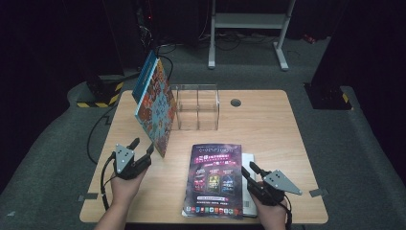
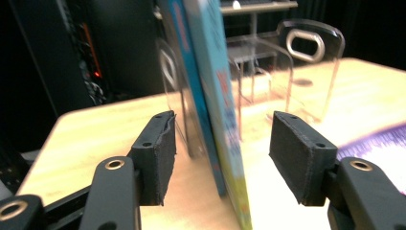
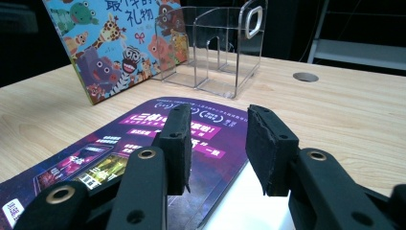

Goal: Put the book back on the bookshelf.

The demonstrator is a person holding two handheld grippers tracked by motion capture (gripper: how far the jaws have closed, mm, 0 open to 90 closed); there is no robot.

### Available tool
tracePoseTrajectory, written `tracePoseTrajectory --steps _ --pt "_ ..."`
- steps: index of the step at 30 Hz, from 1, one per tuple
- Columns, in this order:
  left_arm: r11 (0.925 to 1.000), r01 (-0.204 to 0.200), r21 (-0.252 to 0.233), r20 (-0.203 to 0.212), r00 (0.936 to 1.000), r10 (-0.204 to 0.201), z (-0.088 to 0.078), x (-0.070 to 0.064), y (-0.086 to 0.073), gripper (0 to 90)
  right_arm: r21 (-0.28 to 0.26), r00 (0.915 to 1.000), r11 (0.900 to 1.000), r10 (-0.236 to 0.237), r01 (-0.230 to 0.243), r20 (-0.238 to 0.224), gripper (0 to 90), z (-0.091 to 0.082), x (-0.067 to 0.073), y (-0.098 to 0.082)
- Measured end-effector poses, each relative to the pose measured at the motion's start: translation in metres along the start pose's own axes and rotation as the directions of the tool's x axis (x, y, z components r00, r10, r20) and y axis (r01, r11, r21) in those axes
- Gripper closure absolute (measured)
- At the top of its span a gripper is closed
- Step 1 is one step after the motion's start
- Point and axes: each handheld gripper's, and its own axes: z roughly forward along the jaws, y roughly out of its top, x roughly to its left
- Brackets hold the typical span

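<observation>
Your left gripper (image 2: 220,158) stood released, its jaws clear of the picture book (image 2: 218,120) upright between them, leaning on the clear rack (image 1: 197,107) ahead. Your right gripper (image 3: 215,148) hung empty over the purple magazine (image 3: 158,143), ready to take it.

two grippers (image 1: 135,149) (image 1: 251,173), one picture book (image 1: 155,108), one purple magazine (image 1: 214,178), one clear acrylic rack (image 1: 197,108)

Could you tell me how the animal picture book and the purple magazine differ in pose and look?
The picture book stands on edge, leaning at the clear acrylic rack; the purple magazine lies flat on the table. The picture book's cover shows bright cartoon animals; the purple magazine's is dark with small panels. The picture book sits between the left gripper's open jaws.
</observation>
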Motion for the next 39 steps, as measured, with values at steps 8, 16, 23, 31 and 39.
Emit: tracePoseTrajectory --steps 8,16,23,31,39 --pt "0.9902 -0.014 0.139 0.091 0.9959 0.002 0.003 -0.016 -0.024 34.3 0.036 0.9996 0.999 -0.024 0.024 -0.016 59.9 0.004 0.005 -0.002" --pt "0.9798 -0.042 0.195 0.198 0.9803 0.003 0.006 -0.041 -0.034 40.5 0.101 0.9987 0.994 -0.034 0.038 -0.038 54.0 0.010 0.008 -0.006" --pt "0.9772 -0.051 0.206 0.226 0.9740 0.003 0.013 -0.061 -0.035 46.6 0.151 0.9983 0.988 -0.031 0.038 -0.050 48.1 0.015 0.008 -0.009" --pt "0.9793 -0.031 0.200 0.263 0.9644 -0.023 0.022 -0.078 -0.035 47.8 0.186 0.9984 0.982 -0.036 0.043 -0.045 44.0 0.019 0.007 -0.012" --pt "0.9642 -0.073 0.255 0.326 0.9451 -0.015 0.019 -0.092 -0.043 45.2 0.229 0.9993 0.973 -0.004 0.012 -0.038 39.7 0.024 0.006 -0.015"
